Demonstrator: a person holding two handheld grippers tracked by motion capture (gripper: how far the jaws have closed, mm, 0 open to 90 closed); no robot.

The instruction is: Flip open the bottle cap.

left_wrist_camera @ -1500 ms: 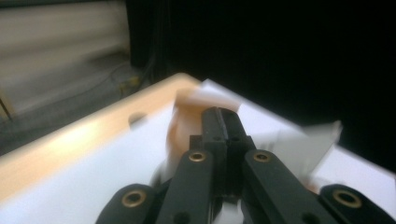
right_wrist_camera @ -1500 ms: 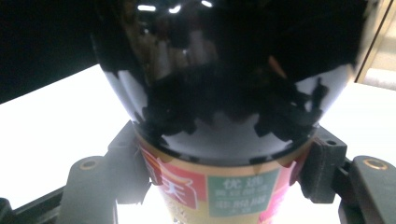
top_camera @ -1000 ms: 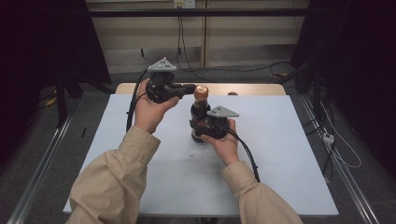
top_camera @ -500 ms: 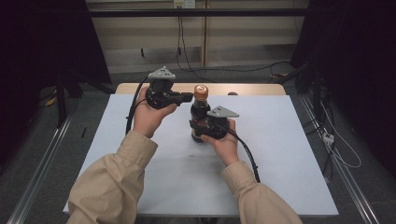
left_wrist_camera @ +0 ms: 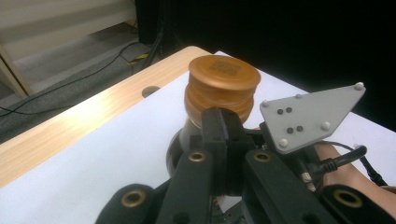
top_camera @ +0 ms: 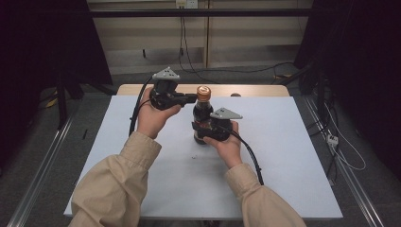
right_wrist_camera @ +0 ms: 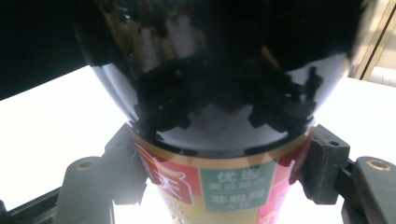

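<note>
While clamped: one bottle, two tongs.

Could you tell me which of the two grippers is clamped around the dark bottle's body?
The right gripper: its jaws press the bottle at its label, while the left gripper, jaws shut, sits beside the orange cap.

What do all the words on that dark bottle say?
"优选" on the green panel of the bottle's label, top line.
The line under it is Chinese too, but too blurred to read.
A big white character on the red panel is cut off.
The square mark on the orange cap is too small to read.
</note>
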